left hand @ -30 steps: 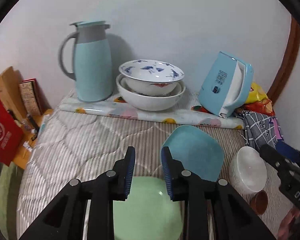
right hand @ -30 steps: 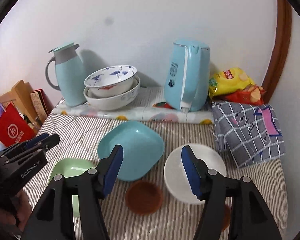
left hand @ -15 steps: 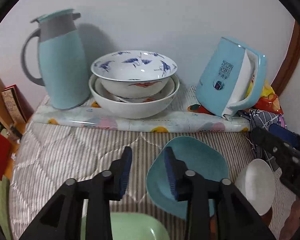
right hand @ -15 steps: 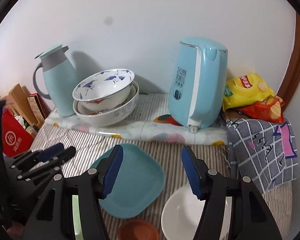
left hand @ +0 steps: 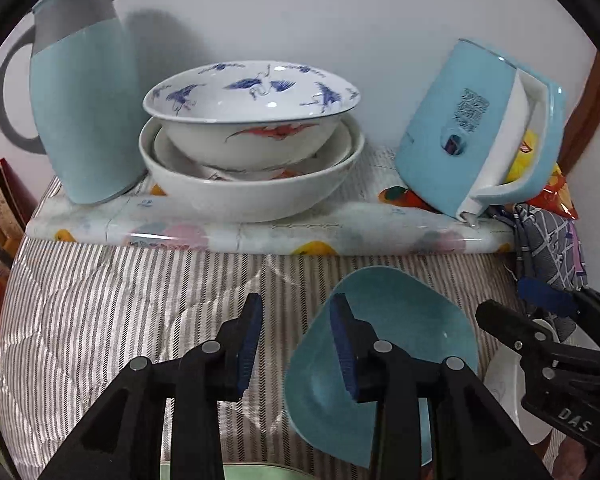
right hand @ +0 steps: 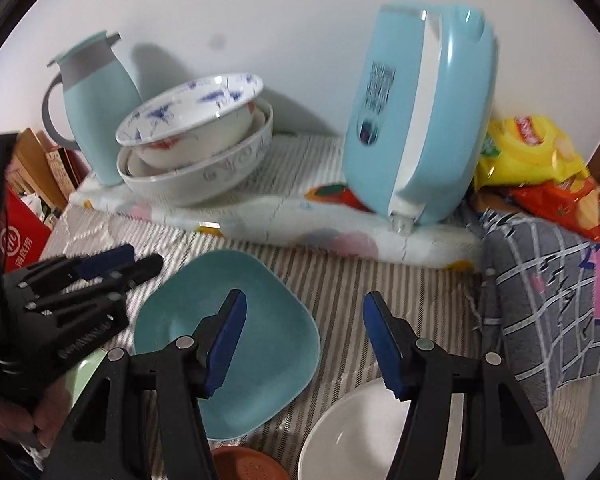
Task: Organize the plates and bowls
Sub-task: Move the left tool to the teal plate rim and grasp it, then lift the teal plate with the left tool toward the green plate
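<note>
A teal square plate (left hand: 412, 332) lies on the striped cloth; it also shows in the right wrist view (right hand: 268, 320). My left gripper (left hand: 296, 344) is open and empty, its right finger over the plate's left edge. My right gripper (right hand: 304, 344) is open and empty above the plate's right side. A white bowl (right hand: 356, 436) sits at the lower right, a brown saucer (right hand: 248, 464) beside it, and a green plate (left hand: 260, 472) at the bottom edge. Stacked white bowls, the top one with blue cranes (left hand: 252, 120), stand at the back.
A pale blue thermos jug (left hand: 80, 112) stands left of the stacked bowls. A blue kettle (left hand: 480, 128) stands at the right on a raised patterned mat (left hand: 260, 236). Snack bags (right hand: 540, 160) and a checked cloth (right hand: 548, 300) fill the right. Boxes (right hand: 20, 236) sit left.
Both grippers have moved forward toward the back wall and lower over the cloth. The stacked bowls, jug and kettle look much nearer. Both grippers stayed open.
</note>
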Demonstrator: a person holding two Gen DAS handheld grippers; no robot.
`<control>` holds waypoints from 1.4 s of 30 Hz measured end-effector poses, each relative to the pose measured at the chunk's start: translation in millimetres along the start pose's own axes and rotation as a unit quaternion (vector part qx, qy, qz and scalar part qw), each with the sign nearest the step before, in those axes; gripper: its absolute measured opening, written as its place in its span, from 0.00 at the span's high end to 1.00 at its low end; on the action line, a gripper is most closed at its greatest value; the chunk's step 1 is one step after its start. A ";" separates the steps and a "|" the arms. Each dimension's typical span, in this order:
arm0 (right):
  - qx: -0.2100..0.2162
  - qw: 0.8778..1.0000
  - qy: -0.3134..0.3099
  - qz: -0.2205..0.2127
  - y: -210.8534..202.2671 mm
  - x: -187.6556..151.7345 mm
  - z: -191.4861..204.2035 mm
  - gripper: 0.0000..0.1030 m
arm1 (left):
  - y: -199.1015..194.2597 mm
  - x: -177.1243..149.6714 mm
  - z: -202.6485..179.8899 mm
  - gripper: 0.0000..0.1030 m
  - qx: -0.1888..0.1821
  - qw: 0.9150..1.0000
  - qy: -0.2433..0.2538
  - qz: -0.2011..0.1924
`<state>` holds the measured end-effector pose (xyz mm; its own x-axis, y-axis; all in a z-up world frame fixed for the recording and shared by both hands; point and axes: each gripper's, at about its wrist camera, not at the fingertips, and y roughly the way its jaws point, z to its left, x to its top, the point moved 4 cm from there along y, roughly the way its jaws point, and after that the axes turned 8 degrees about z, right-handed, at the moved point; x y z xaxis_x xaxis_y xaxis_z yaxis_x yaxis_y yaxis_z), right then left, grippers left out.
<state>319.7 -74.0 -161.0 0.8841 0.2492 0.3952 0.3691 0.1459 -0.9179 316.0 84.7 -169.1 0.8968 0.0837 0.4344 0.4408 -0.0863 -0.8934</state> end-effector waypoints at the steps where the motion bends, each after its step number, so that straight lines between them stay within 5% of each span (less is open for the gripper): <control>1: -0.002 1.000 -0.002 0.003 2.5 -0.1 -0.3 0.43 | 1.0 0.8 0.9 0.68 -0.002 1.000 -0.001 0.002; 22: -0.001 0.998 -0.014 0.053 41.1 -5.4 3.3 0.53 | 31.3 -3.4 -4.1 0.68 0.000 0.999 0.005 0.039; 42: -0.024 0.997 -0.012 0.066 57.4 -9.8 0.4 0.87 | 46.8 -6.0 -14.1 0.84 0.002 0.999 0.018 0.046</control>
<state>332.0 -67.8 -217.5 0.9195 0.2858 0.2701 0.2630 0.0635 -0.9627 331.8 66.2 -211.9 0.9343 0.0392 0.3543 0.3564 -0.0888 -0.9301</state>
